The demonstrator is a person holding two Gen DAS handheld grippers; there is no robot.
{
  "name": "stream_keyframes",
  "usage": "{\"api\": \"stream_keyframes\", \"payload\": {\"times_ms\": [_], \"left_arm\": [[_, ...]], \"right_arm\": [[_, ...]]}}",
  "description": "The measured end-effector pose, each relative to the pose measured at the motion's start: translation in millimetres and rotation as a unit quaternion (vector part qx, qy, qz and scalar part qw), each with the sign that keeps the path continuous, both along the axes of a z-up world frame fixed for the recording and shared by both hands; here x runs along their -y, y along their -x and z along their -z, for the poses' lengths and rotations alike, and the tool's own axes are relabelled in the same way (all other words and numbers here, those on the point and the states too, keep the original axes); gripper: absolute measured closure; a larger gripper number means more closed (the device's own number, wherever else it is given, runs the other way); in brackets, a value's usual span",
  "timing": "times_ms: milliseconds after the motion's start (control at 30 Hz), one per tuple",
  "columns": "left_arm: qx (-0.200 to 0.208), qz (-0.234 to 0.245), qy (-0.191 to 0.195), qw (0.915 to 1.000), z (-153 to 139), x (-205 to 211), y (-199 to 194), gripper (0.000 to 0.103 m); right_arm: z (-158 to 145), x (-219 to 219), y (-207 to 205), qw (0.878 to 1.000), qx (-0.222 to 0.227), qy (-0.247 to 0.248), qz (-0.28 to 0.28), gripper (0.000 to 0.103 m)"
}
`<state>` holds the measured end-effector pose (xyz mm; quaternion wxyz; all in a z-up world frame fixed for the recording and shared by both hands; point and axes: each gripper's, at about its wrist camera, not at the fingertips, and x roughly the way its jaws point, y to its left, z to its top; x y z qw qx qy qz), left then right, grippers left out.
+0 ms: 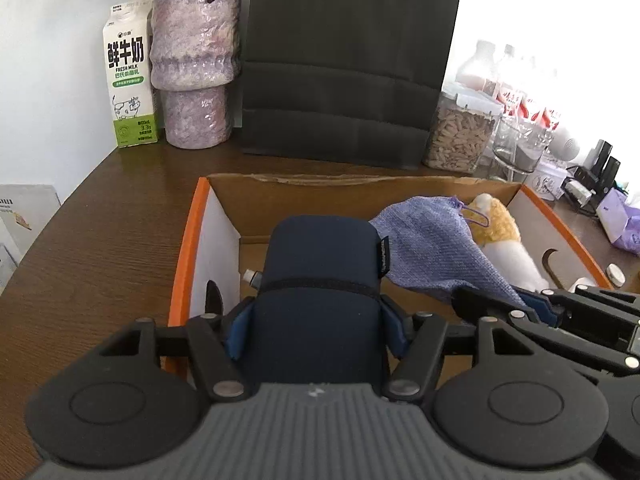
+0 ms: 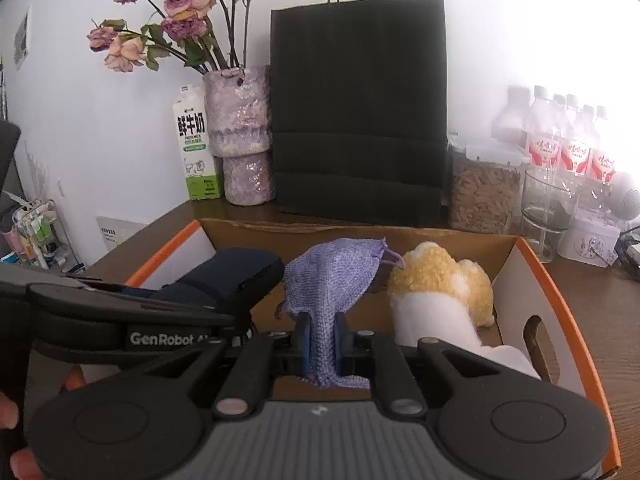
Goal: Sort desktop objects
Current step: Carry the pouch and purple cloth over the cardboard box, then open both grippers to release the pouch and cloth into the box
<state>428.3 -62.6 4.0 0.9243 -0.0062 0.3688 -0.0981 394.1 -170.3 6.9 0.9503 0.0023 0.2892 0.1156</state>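
Navy pouch (image 1: 320,280) clamped in left tool (image 1: 318,326); purple knit bag (image 2: 332,280) pinched in right tool (image 2: 322,340), both over cardboard box (image 2: 556,304).

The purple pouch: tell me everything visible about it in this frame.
The purple pouch is a soft lavender bag of coarse knitted-looking fabric, with a purple drawstring at its gathered mouth, which points toward the plush toy. It looks limp and crumpled. The right claw is shut on its lower end, holding it over the inside of the cardboard box. It lies between the dark blue case, gripped by the left claw, and the plush; whether it touches either is unclear.
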Motion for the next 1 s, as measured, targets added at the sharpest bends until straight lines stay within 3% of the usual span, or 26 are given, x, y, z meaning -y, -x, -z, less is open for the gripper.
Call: {"api": "stream_keyframes", "payload": {"times_ms": [233,333,400,433,467,567,733,1000], "left_arm": [[0.029,-0.001,-0.037,0.9989,-8,0,7,0.028],[0.054,-0.010,-0.062,0.9966,-16,-1,15,0.020],[0.059,-0.016,-0.067,0.9959,-21,-5,19,0.012],[0.062,-0.023,-0.072,0.9953,-23,-6,20,0.002],[0.065,-0.030,-0.078,0.9944,-25,-7,21,0.000],[0.067,-0.031,-0.081,0.9940,-29,-12,26,0.000],[0.073,-0.038,-0.097,0.9919,-34,-10,37,0.000],[0.091,-0.042,-0.091,0.9908,-47,-15,62,0.000]], "right_arm": [[-7,-1,4,1.000,0.007,0.017,0.002,0.078],[-15,0,8,1.000,0.015,0.026,0.007,0.064],[-20,2,10,0.999,0.019,0.030,0.013,0.049],[-22,3,12,0.999,0.021,0.030,0.014,0.047],[-25,5,13,0.999,0.023,0.031,0.015,0.041],[-32,8,19,0.999,0.029,0.035,0.009,0.006],[-41,7,31,0.998,0.035,0.050,0.007,0.002],[-55,19,54,0.998,0.042,0.033,0.016,0.000]]}}
